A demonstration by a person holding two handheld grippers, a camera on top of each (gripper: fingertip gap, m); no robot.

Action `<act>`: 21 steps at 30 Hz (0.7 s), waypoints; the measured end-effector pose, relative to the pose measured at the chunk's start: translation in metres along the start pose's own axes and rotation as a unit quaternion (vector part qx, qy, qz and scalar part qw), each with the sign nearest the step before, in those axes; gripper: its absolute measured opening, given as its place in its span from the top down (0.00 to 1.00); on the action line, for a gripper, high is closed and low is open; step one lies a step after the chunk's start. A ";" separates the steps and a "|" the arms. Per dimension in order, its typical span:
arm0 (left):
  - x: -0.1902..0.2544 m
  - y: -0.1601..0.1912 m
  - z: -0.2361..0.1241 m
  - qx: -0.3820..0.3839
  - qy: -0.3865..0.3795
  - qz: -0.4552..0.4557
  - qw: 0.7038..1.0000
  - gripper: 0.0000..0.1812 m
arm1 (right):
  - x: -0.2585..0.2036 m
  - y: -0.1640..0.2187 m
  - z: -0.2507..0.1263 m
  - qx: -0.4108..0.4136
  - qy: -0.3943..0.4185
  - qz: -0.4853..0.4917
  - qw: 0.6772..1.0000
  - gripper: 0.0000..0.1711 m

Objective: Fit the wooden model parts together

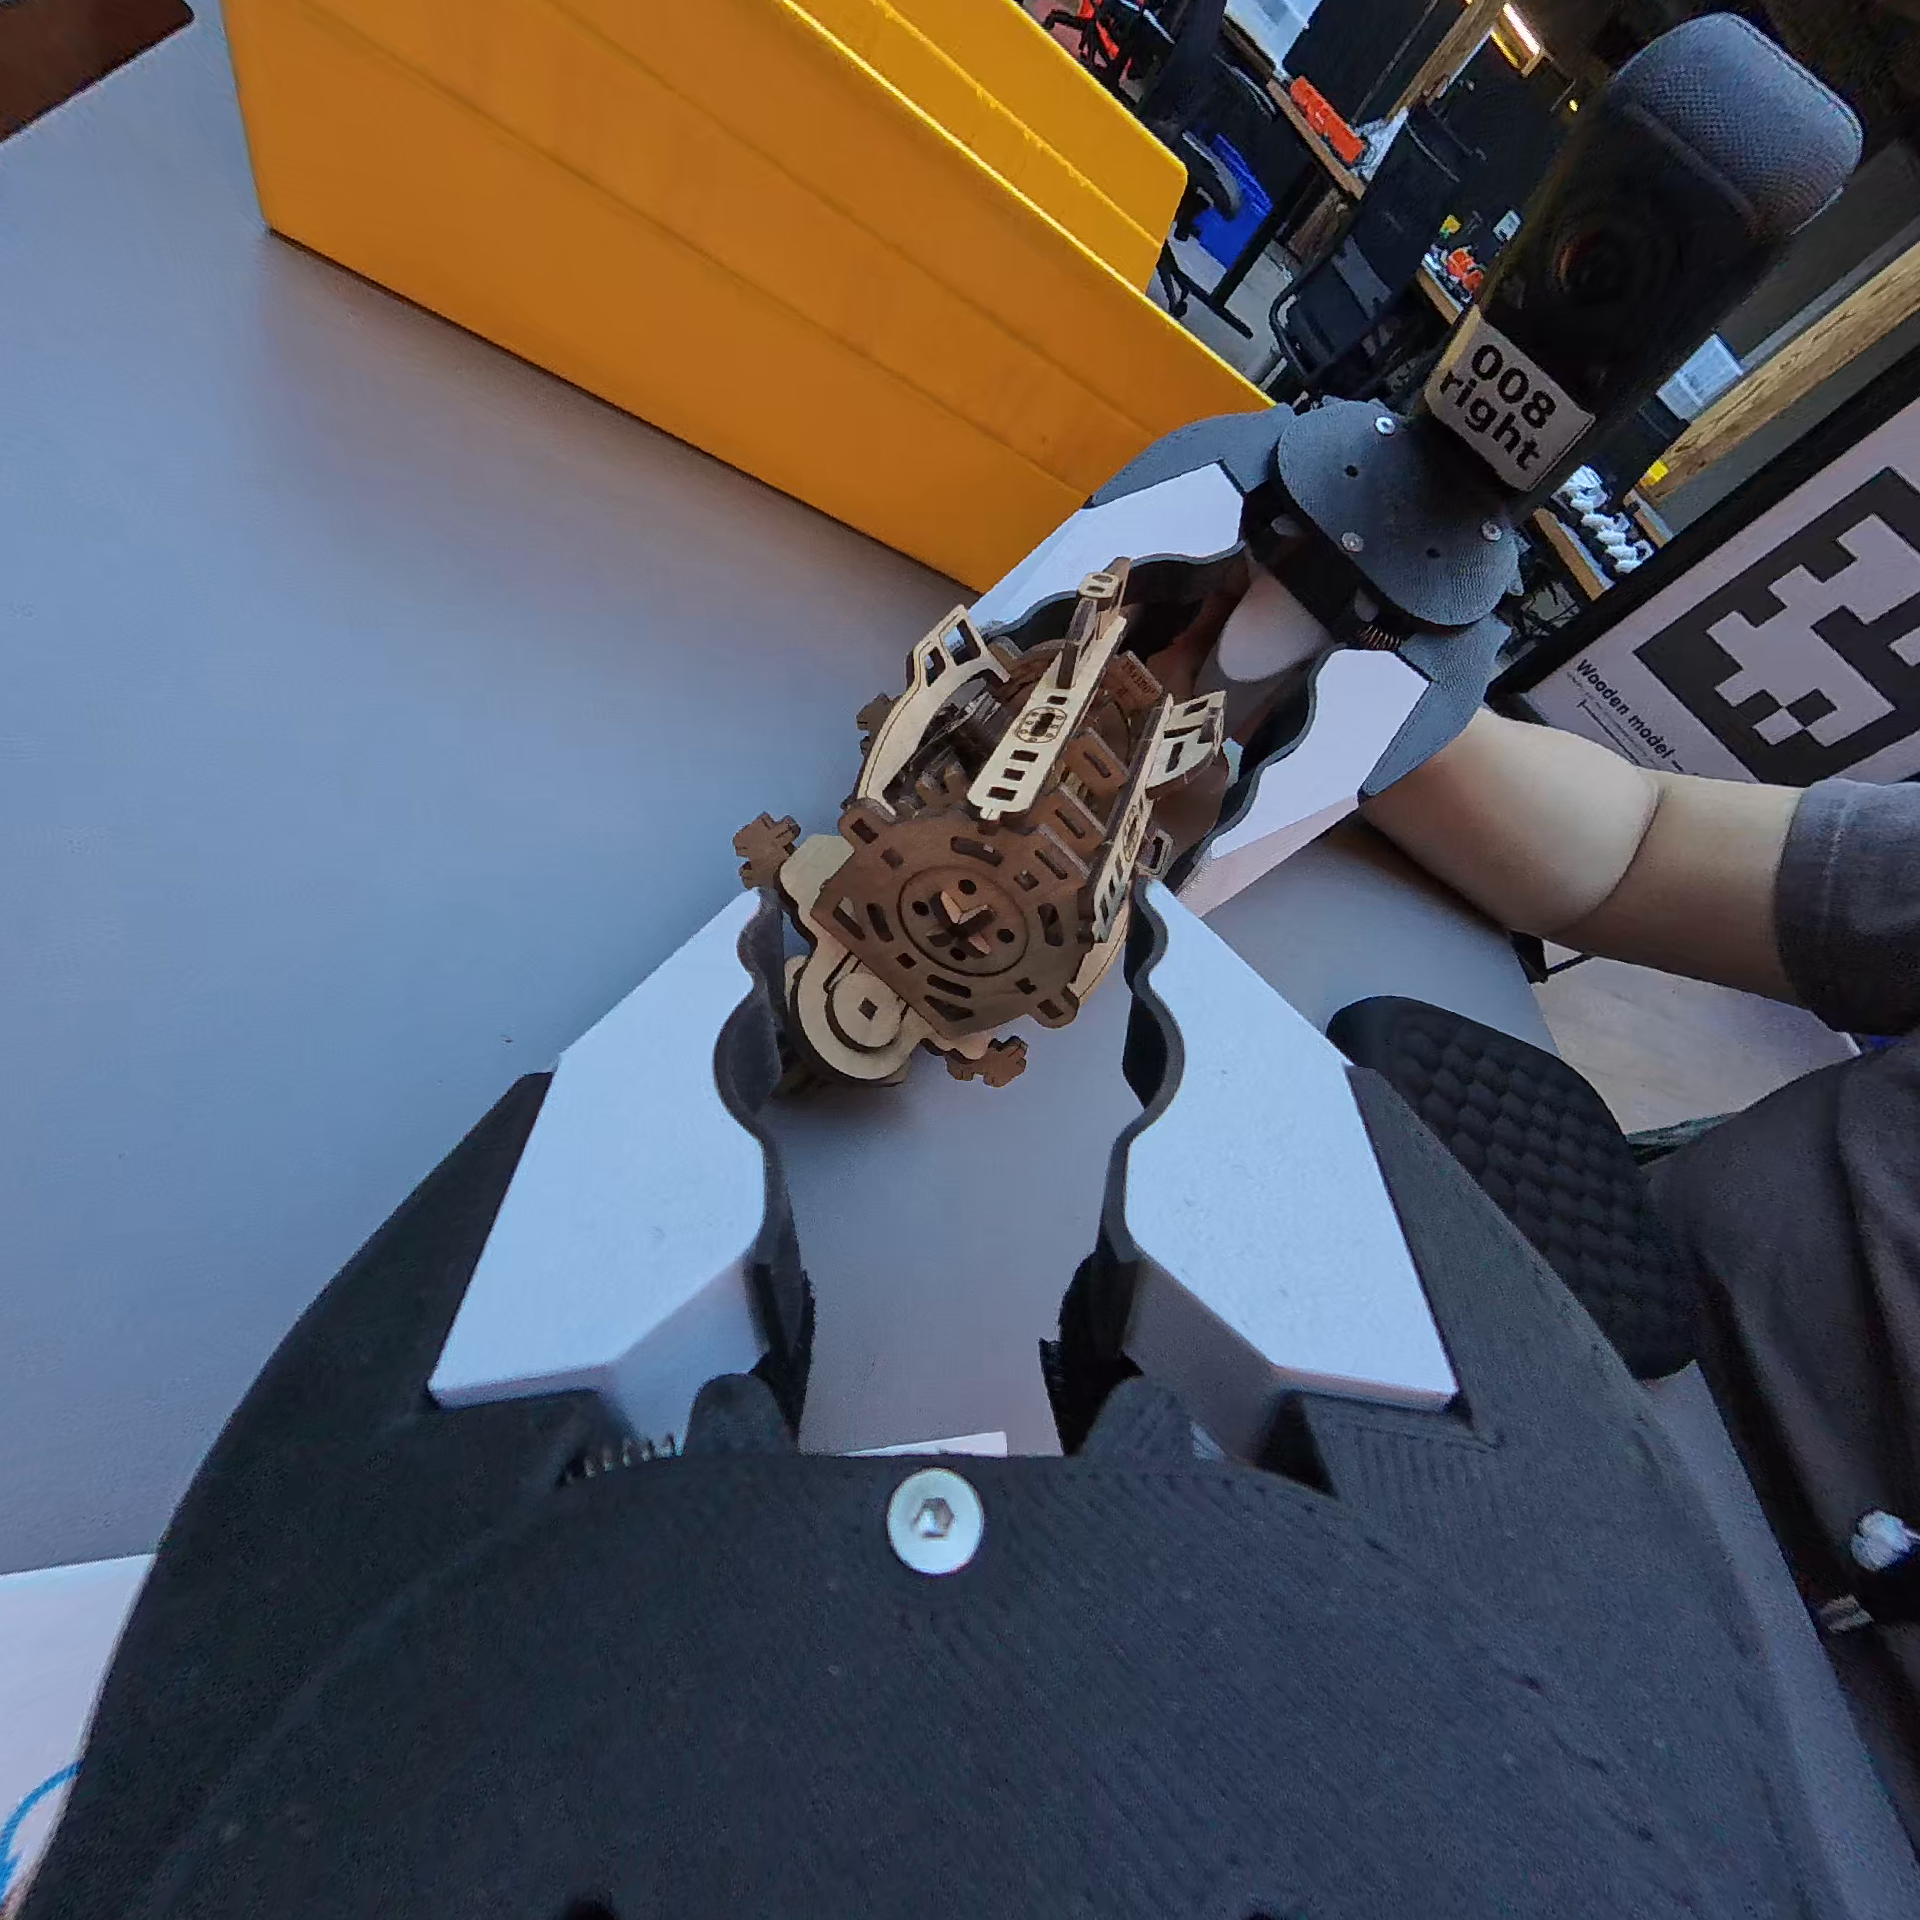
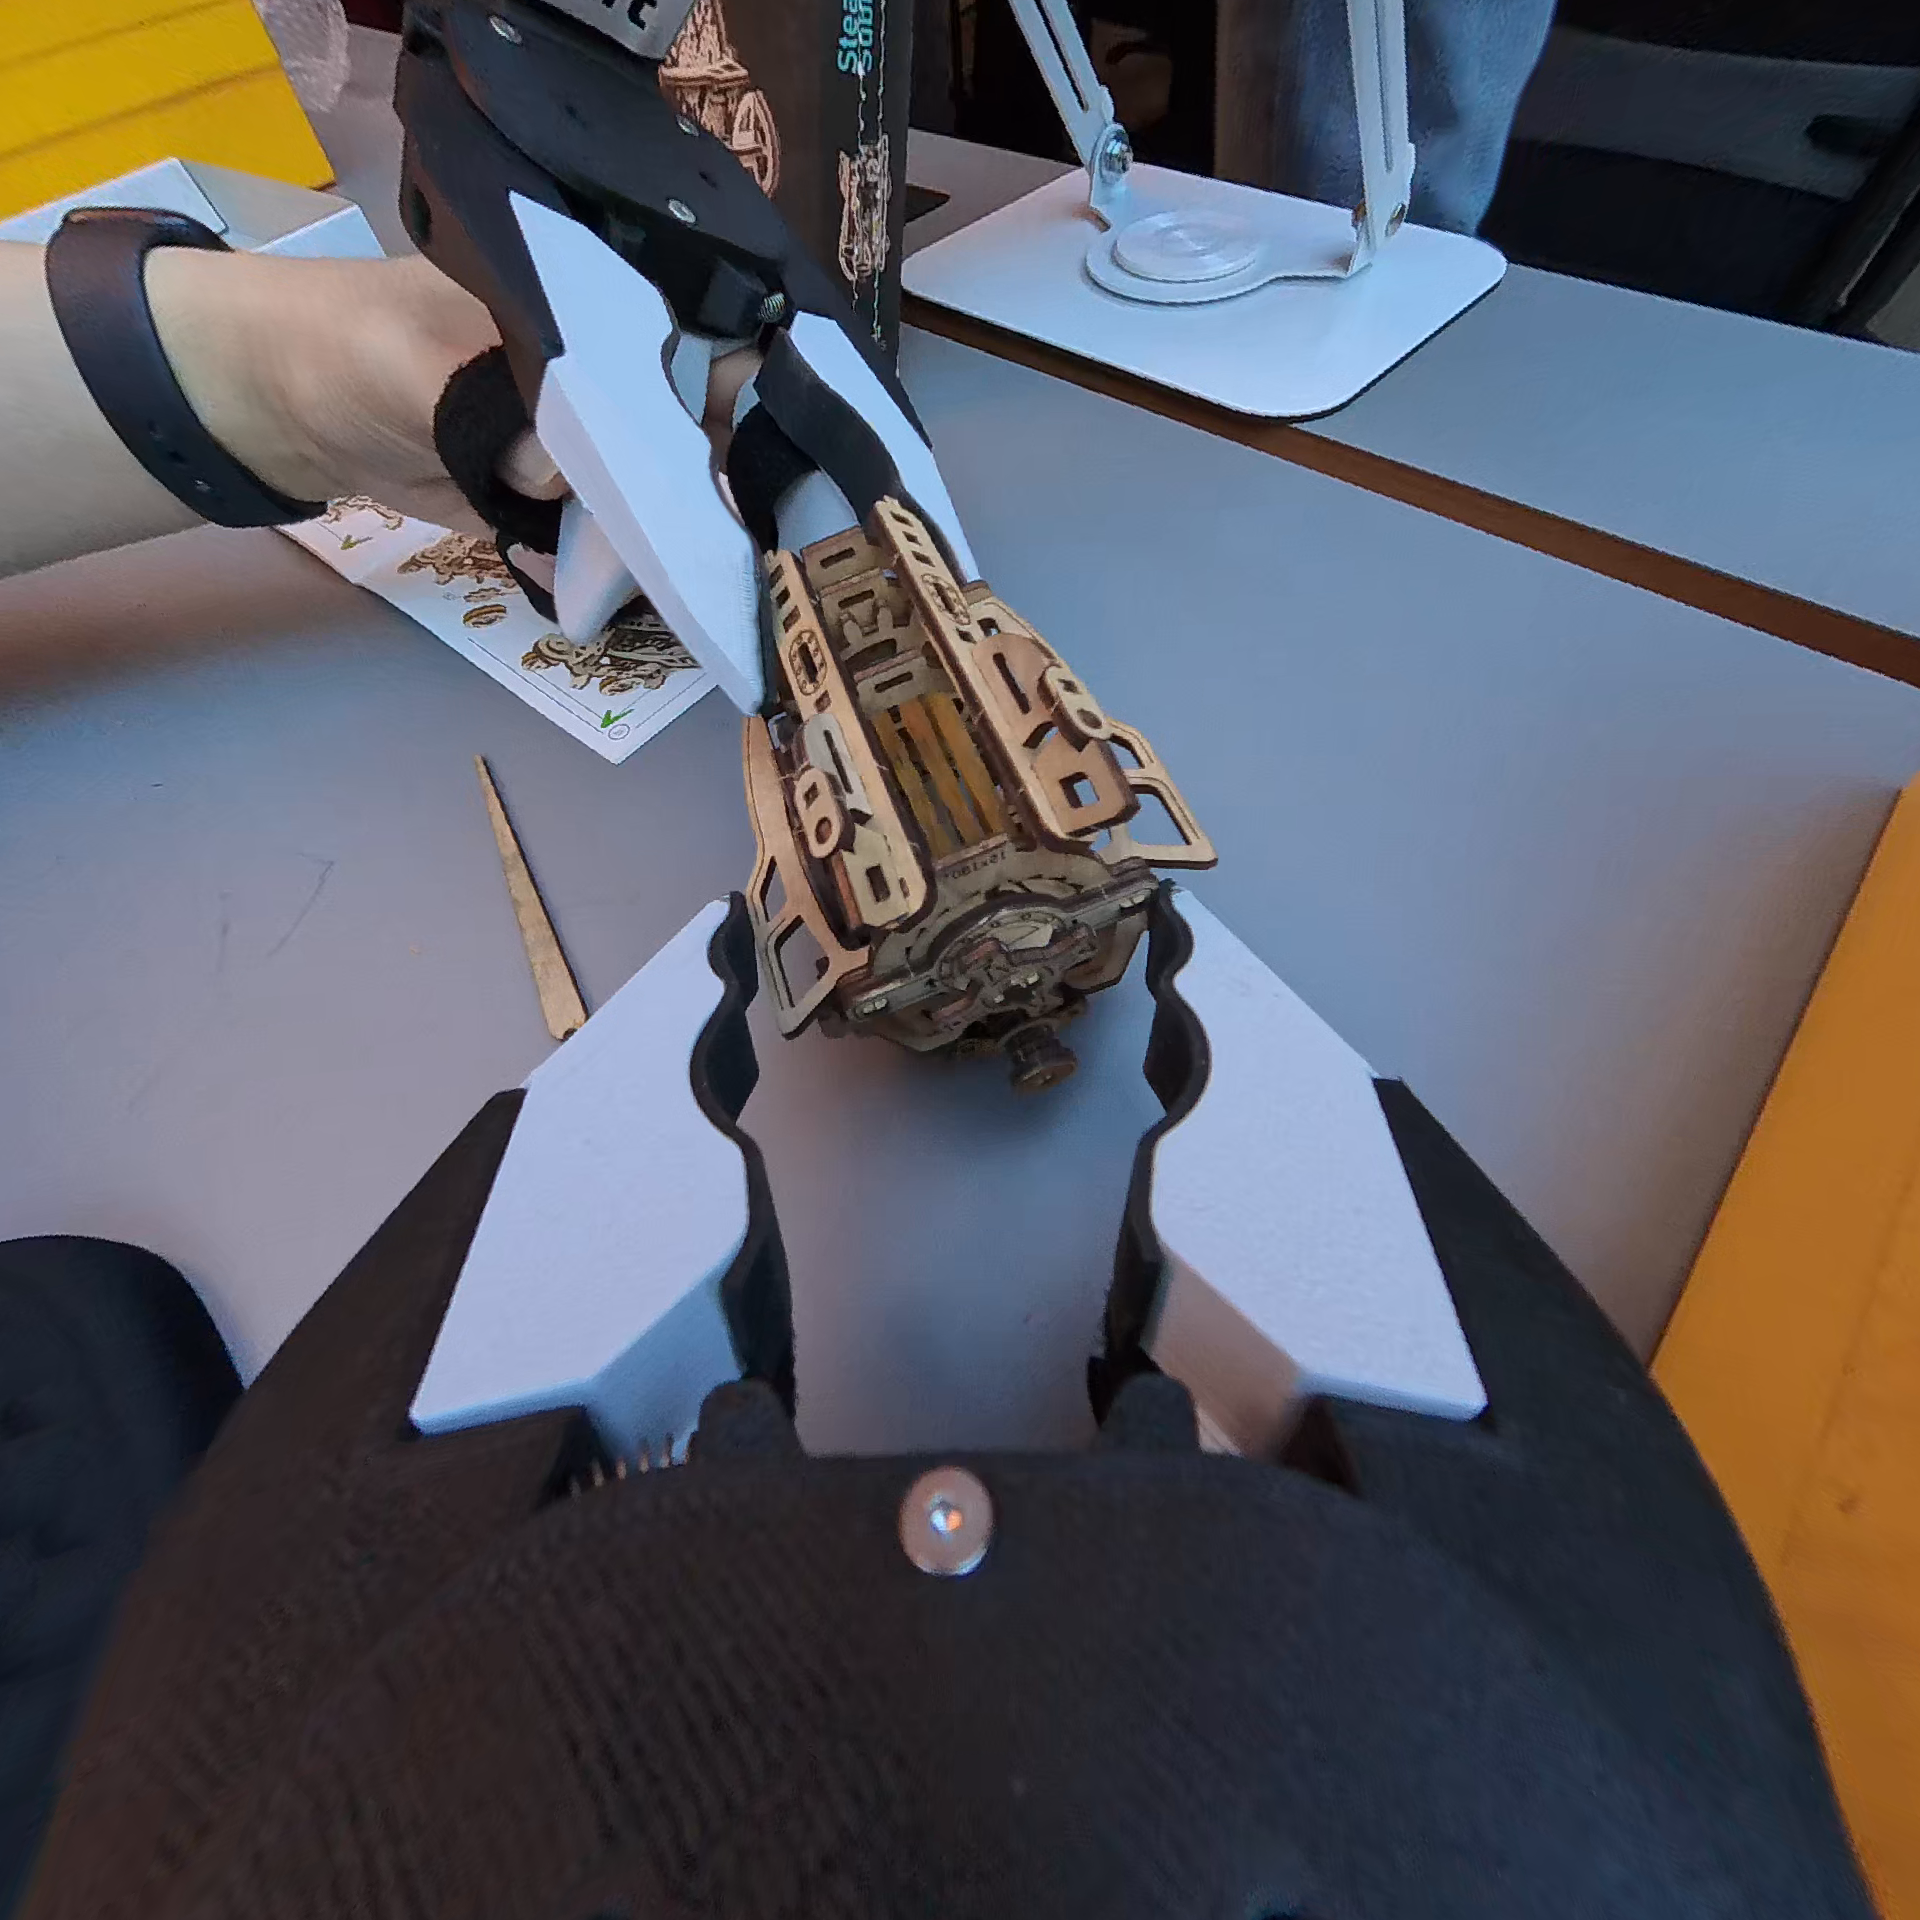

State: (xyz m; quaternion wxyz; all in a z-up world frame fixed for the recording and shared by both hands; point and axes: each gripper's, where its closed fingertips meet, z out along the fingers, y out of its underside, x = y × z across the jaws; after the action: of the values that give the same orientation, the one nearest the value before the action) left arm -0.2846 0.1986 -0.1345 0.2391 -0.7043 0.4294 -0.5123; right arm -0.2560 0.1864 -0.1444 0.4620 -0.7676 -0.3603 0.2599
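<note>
A barrel-shaped wooden model [image 1: 977, 831] of light and dark laser-cut parts is held between both grippers above the grey table [image 1: 312, 727]. My left gripper [image 1: 951, 920] is shut on its round end plate, which has a cross-shaped hub. My right gripper [image 2: 951, 914] is shut on the opposite end, which has a small gear and shaft [image 2: 1039, 1060]. The model [image 2: 935, 769] shows yellow strips inside its ribs. The left gripper [image 2: 852, 613] shows at the far end in the right wrist view. The right gripper [image 1: 1184, 665] shows likewise in the left wrist view.
Yellow boxes [image 1: 727, 260] stand at the table's back. A thin wooden stick [image 2: 530, 904] and a printed instruction sheet [image 2: 540, 665] lie on the table. A white lamp base [image 2: 1205, 281], a dark upright box [image 2: 842, 156] and a marker sheet [image 1: 1787, 644] stand nearby.
</note>
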 end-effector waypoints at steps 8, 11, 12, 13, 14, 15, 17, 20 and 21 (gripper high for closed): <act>-0.001 -0.004 -0.008 0.023 -0.009 0.005 1.000 0.63 | 0.001 -0.002 0.000 0.008 0.002 0.007 1.000 0.56; -0.002 -0.001 -0.014 0.022 -0.024 0.008 0.999 0.61 | 0.003 -0.005 -0.002 0.016 0.010 0.006 1.000 0.56; -0.002 0.000 -0.016 0.023 -0.029 0.008 0.999 0.60 | 0.004 -0.006 -0.003 0.018 0.013 0.005 1.000 0.56; -0.001 0.001 -0.019 0.025 -0.033 0.009 0.999 0.60 | 0.004 -0.007 -0.004 0.019 0.014 0.004 1.000 0.55; 0.000 0.002 -0.022 0.028 -0.037 0.010 0.999 0.60 | 0.006 -0.007 -0.005 0.021 0.020 0.003 1.000 0.54; 0.001 0.003 -0.025 0.031 -0.039 0.013 0.999 0.61 | 0.006 -0.007 -0.005 0.022 0.021 0.002 1.000 0.54; 0.003 0.007 -0.031 0.032 -0.047 0.014 0.998 0.60 | 0.007 -0.007 -0.006 0.022 0.022 0.004 1.000 0.54; 0.010 0.009 -0.043 0.047 -0.056 0.010 0.997 0.60 | 0.008 -0.009 -0.008 0.023 0.032 0.002 0.999 0.52; 0.016 0.009 -0.049 0.056 -0.058 0.013 0.997 0.60 | 0.009 -0.010 -0.009 0.023 0.043 -0.005 0.999 0.51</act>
State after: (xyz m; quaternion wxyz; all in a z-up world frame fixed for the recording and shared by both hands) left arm -0.3318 0.1857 -0.1153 0.3098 -0.7124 0.3947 -0.4906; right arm -0.2467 0.1917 -0.1322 0.4958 -0.7656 -0.3376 0.2324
